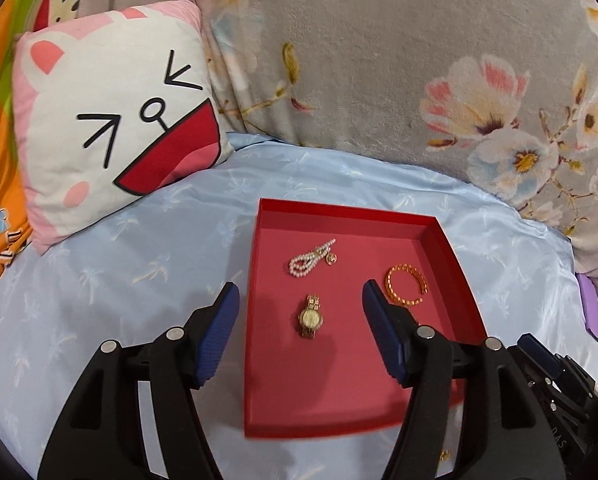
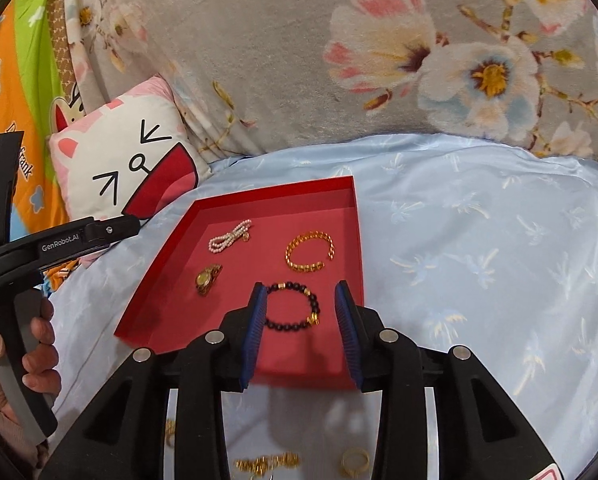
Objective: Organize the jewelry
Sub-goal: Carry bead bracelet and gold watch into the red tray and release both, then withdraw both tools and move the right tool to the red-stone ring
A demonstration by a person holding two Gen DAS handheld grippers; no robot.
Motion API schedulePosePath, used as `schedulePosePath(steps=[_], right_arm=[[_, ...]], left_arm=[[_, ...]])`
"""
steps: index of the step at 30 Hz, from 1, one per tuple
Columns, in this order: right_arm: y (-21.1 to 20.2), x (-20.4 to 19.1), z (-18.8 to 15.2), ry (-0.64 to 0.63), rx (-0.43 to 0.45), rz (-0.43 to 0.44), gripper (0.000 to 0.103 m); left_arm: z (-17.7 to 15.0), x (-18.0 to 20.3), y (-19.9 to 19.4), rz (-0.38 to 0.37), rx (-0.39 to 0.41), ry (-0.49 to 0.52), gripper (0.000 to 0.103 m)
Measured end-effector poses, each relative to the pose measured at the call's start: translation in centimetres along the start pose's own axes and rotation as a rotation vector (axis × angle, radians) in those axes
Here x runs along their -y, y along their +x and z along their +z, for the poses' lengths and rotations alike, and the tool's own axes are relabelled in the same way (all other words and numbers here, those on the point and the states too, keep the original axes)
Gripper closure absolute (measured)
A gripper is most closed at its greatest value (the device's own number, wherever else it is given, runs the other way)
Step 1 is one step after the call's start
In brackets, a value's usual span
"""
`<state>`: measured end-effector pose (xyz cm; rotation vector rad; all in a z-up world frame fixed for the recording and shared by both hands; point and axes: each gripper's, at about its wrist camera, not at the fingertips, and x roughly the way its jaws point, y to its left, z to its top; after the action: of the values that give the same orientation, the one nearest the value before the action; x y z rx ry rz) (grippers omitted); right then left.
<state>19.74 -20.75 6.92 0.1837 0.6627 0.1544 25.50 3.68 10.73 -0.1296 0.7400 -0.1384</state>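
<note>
Both tongs hung empty above the red tray [image 2: 351, 216]: left tongs [image 1: 299, 312] wide, right tongs [image 2: 301, 308] narrower over the black bead bracelet [image 2: 295, 306].

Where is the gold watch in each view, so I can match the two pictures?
Left wrist view: the gold watch lies in the red tray, near the middle, between the gripper fingers.
Right wrist view: the watch lies in the tray's left part.
Shared landmark: the pearl bracelet just beyond it.

Bright even light, soft shadows, fisheye-warped edges
</note>
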Motion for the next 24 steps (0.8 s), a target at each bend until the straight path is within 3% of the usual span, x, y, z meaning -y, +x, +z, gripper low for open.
schedulePosePath(steps=[9, 24], right_arm=[[-5.2, -0.1, -5.5, -0.001, -0.035, -0.023, 0.068], [-9.1, 0.4, -13.3, 0.039, -0.130, -0.051, 0.068]], left_arm=[[-6.0, -0.2, -4.5, 0.019, -0.021, 0.007, 0.041], [-15.5, 0.5, -6.3, 0.024, -0.114, -0.030, 0.041]])
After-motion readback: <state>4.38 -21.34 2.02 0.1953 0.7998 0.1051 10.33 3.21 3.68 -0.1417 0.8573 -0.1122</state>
